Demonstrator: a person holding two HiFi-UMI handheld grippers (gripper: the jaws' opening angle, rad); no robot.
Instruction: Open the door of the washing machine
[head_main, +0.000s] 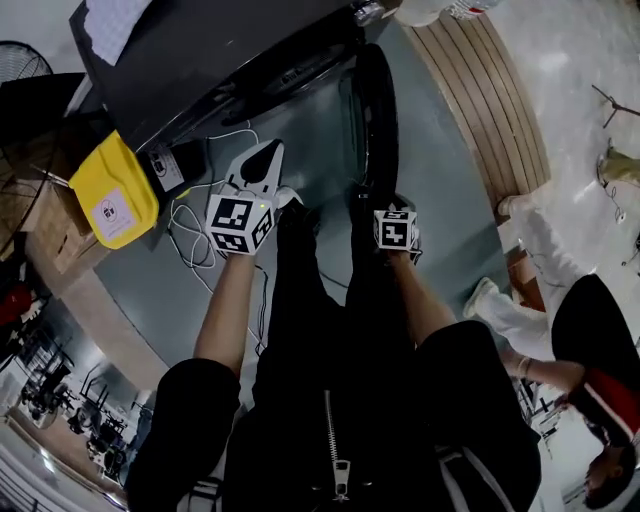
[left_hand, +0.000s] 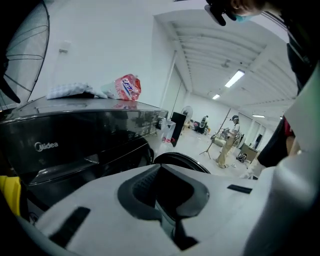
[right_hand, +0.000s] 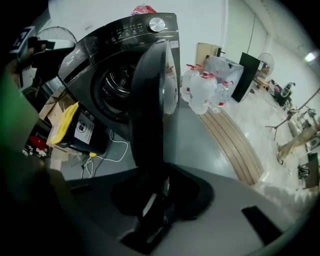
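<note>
The dark washing machine stands at the top of the head view, with its round door swung out wide. The right gripper view looks at the door edge-on, with the drum opening left of it. My right gripper points steeply down at the door's lower edge. Its jaws stand a narrow gap apart, and I cannot tell whether they touch the door. My white left gripper hovers left of the door, shut and empty, facing the machine.
A yellow bag and white cables lie on the floor left of the machine. Large water bottles stand beside it. A curved wooden platform runs along the right, where a person sits. A red packet rests on the machine's top.
</note>
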